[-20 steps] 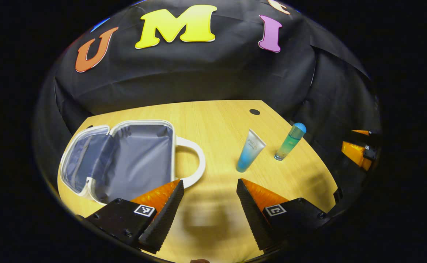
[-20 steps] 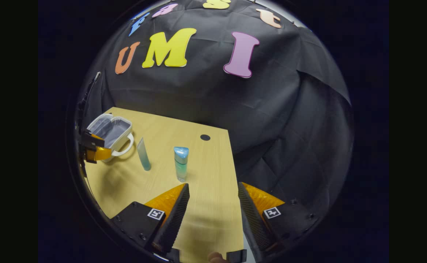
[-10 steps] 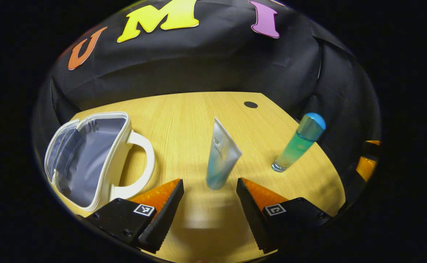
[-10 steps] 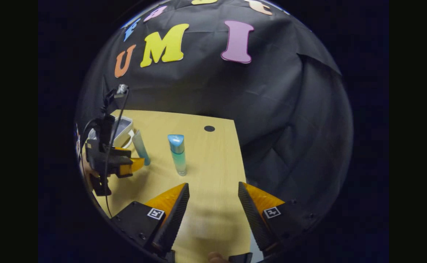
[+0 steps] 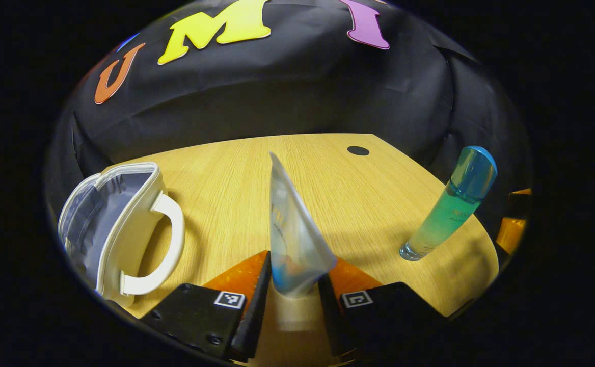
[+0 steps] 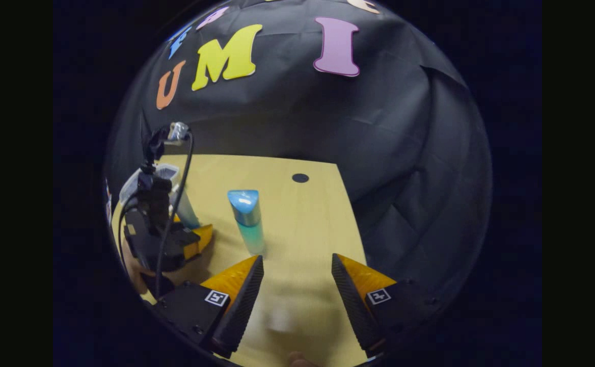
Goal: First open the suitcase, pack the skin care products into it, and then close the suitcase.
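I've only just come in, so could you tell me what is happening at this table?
A person is packing skin care products. The left tongs are closing around the standing tube, while the right tongs hang open near the bottle. The suitcase lies open on the table, nothing packed yet.

Since 1 s ago the left gripper (image 5: 290,298) moves away from the open suitcase (image 5: 109,229) toward the tube (image 5: 292,239), and its fingers narrow from wide apart until they sit against the tube's lower end. In the right gripper view, the right gripper (image 6: 297,290) draws nearer the bottle (image 6: 247,219), which looks larger, while the left gripper (image 6: 198,239) comes in beside the tube (image 6: 185,211).
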